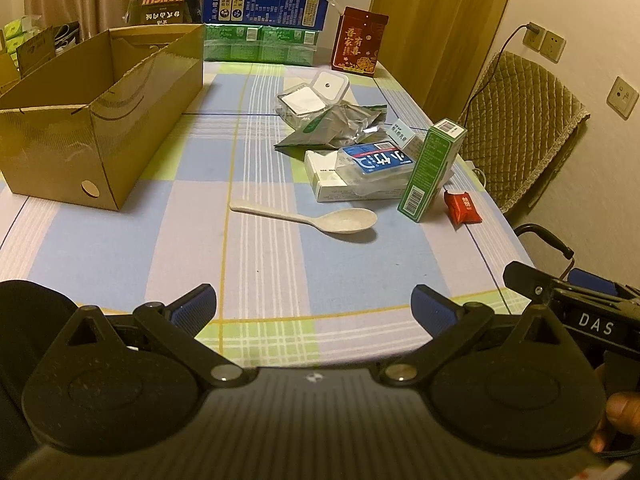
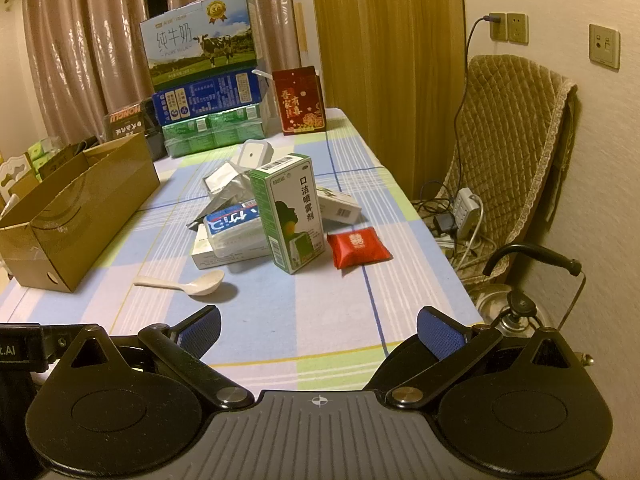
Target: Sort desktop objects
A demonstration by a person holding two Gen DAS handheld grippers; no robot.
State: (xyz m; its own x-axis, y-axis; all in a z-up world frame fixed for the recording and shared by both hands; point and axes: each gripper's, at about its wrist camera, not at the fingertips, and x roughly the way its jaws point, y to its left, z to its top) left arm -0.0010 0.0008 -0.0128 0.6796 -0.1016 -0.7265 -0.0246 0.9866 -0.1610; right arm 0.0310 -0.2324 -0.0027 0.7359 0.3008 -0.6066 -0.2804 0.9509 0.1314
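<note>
The left gripper hangs over the near edge of the worktop, its blue-padded fingers spread as wide as they go, with nothing between them and nothing touched. Ahead of it to the left stands the open cardboard box. The white spoon lies straight ahead of the fingers, well apart from them, bowl to the right. Beyond the spoon is the loose pile: a blue-labelled clear case resting on a flat white box, crumpled foil packets behind, and a small white lidded container at the back. Right of the pile the tall green carton stands upright, and the red sachet lies just beside it near the worktop's right edge.

The right gripper hovers likewise at the near edge, fingers fully parted and empty. From it, the green carton and the red sachet lie ahead, well clear, the spoon ahead to the left.
</note>
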